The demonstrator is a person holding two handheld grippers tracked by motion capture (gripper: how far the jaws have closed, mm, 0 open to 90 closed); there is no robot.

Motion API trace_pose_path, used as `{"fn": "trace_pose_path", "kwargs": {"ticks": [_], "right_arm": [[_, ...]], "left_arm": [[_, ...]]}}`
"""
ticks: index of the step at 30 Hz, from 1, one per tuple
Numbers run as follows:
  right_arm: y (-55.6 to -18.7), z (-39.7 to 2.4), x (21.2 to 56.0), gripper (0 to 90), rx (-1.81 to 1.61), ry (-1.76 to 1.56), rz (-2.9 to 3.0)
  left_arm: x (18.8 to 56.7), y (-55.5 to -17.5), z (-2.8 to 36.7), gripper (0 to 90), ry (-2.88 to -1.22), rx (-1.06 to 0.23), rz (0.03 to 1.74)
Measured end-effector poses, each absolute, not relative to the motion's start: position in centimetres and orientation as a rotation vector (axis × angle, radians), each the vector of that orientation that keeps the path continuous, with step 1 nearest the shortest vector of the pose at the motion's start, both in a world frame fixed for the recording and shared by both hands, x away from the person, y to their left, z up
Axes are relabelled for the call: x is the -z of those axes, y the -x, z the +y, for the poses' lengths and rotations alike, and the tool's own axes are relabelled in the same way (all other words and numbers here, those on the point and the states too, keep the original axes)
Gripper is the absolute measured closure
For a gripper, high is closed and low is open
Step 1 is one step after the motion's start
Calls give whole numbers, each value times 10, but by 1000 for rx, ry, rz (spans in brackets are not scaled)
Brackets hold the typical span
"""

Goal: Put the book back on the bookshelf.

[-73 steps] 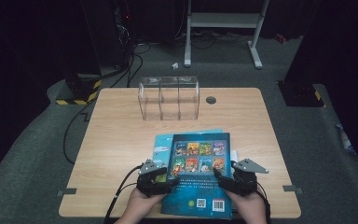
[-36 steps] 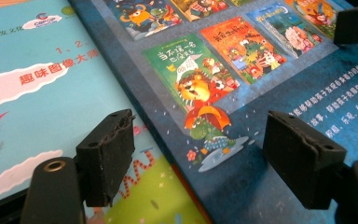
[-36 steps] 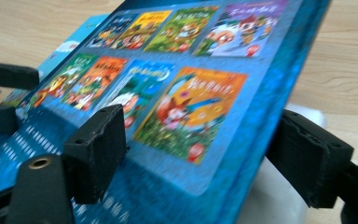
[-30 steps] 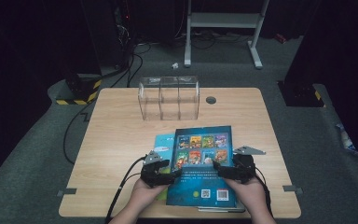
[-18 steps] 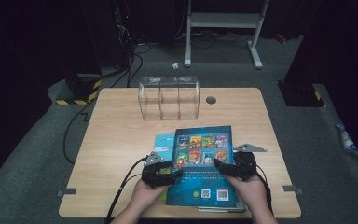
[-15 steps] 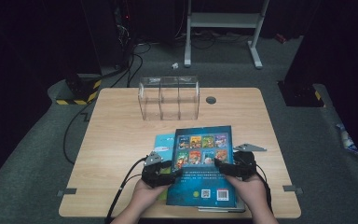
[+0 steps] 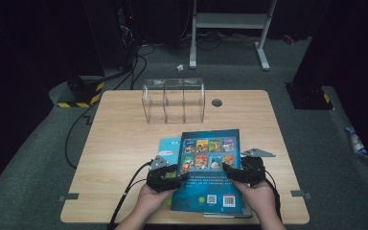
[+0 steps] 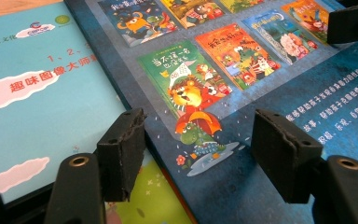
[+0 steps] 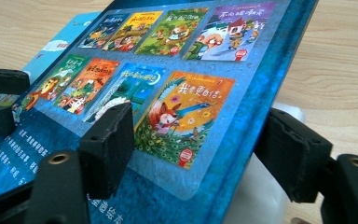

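Tongs first: your left tongs (image 7: 181, 176) and right tongs (image 7: 226, 170) both straddle a side edge of the dark blue book (image 7: 210, 167), and both have just been closing in, but the pads aren't pressing yet, so both are apart. It lies on the tabletop (image 7: 120, 139) right in front of you, overlapping a light blue book (image 8: 37, 93), long axis running away toward the clear organizer (image 7: 174, 99). Both hands are equally near, so the pinch looks like a two-sided job.

A clear plastic organizer (image 7: 174, 99) stands on the wooden table (image 7: 120, 143).
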State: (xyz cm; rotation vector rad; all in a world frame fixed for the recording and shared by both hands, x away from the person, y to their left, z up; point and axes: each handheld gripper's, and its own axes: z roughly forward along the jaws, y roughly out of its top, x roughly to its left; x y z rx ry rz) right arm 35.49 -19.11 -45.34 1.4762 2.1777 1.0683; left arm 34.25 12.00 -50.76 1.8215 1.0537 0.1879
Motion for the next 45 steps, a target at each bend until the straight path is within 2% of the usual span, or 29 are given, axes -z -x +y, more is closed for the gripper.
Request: {"fn": "trace_pose_path", "kwargs": {"ticks": [3,9,14,25,45], "right_arm": [[-351,-195,450,345,-1070,-1471,2169],[-347,-197,450,344,-1072,-1498,2156],[-352,-202,454,243,-1086,-1505,2136],[-359,-210,459,224,-1153,-1512,2167],[-341,-209,451,379,-1150,-1411,2127]], "left_arm": [[508,-342,119,365,-1815,-189,1056],[507,-342,118,368,-1820,-191,1045],[505,-338,106,384,-1814,-183,1030],[503,-338,103,385,-1824,-198,1022],[505,-340,107,363,-1821,-193,1032]]}}
